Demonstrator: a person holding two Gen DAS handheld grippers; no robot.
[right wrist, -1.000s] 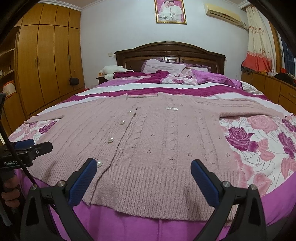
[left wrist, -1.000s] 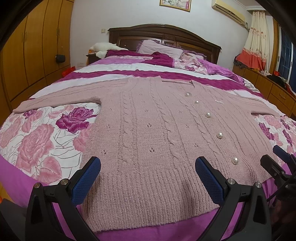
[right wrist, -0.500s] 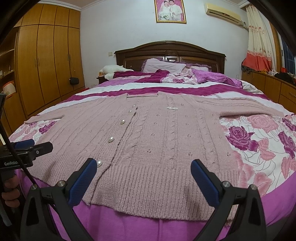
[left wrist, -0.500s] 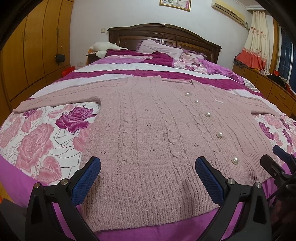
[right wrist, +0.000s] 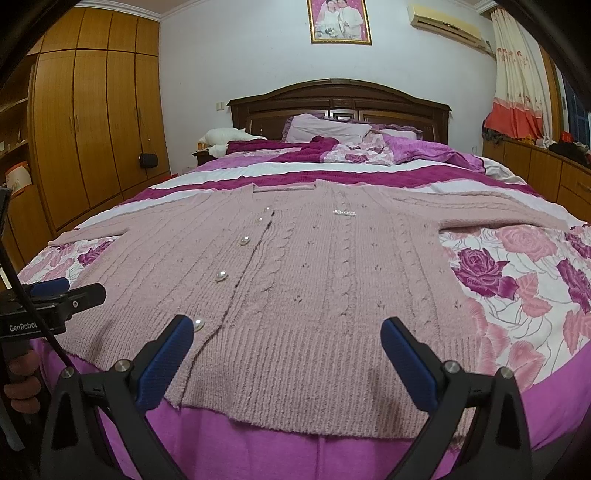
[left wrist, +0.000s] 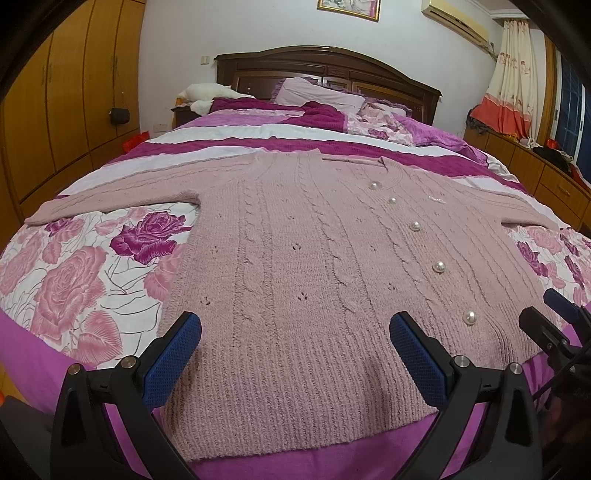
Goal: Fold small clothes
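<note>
Jaws apart and empty on both sides, left gripper [left wrist: 295,354] and right gripper [right wrist: 286,350] poised side by side over the hem of the pink cardigan [left wrist: 317,258], which lies flat on the bed [left wrist: 55,362], collar toward frame top, sleeves spread sideways

There is one pink cardigan [left wrist: 288,258] on one bed [left wrist: 55,280]. It has two sleeves and five round pearl buttons [left wrist: 439,266]. One small shiny clip [right wrist: 343,212] sits on it. There are two grippers, the left gripper [left wrist: 295,347] and the right gripper [right wrist: 286,345], each with two blue pads [left wrist: 173,360]. One picture [right wrist: 340,21] hangs on the wall.
</note>
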